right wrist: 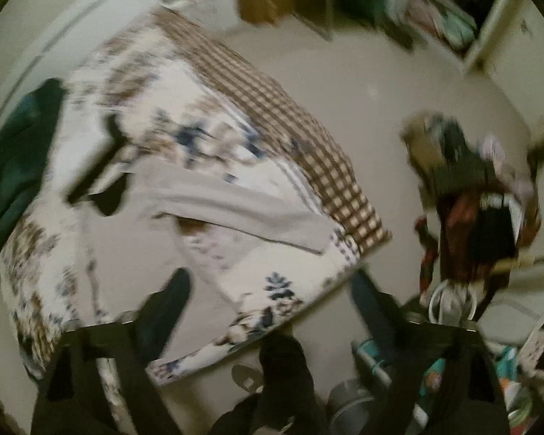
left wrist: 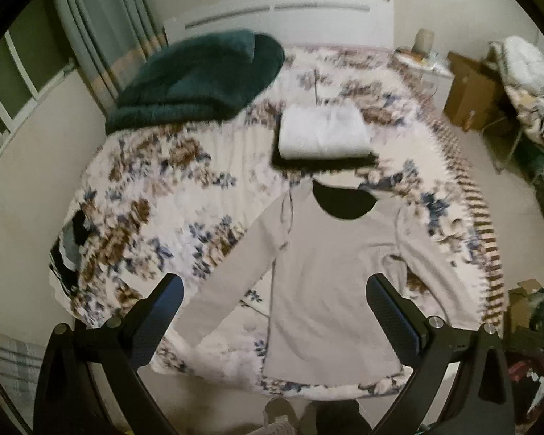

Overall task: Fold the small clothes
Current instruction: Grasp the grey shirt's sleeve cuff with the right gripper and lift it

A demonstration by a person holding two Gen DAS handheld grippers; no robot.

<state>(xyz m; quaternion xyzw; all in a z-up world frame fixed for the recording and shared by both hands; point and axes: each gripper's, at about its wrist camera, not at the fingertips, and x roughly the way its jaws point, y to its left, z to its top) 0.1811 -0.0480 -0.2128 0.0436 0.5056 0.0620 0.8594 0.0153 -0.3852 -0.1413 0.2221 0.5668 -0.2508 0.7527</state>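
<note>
A grey long-sleeved top [left wrist: 330,272] with a dark neck opening lies flat on the floral bedspread [left wrist: 163,188], sleeves spread. My left gripper [left wrist: 275,301] is open and empty, held above the top's lower body. A folded white garment [left wrist: 322,132] sits on a folded black one [left wrist: 322,165] beyond the neckline. In the blurred right wrist view the grey top [right wrist: 206,210] lies with one sleeve reaching toward the bed corner. My right gripper [right wrist: 268,301] is open and empty, above the bed's near corner.
A dark green blanket [left wrist: 199,79] lies at the bed's far left. A striped dark garment [left wrist: 67,253] lies at the left edge. Cardboard boxes [left wrist: 471,90] and a clothes pile [right wrist: 478,195] stand on the floor to the right. Clutter [right wrist: 453,362] lies near my feet.
</note>
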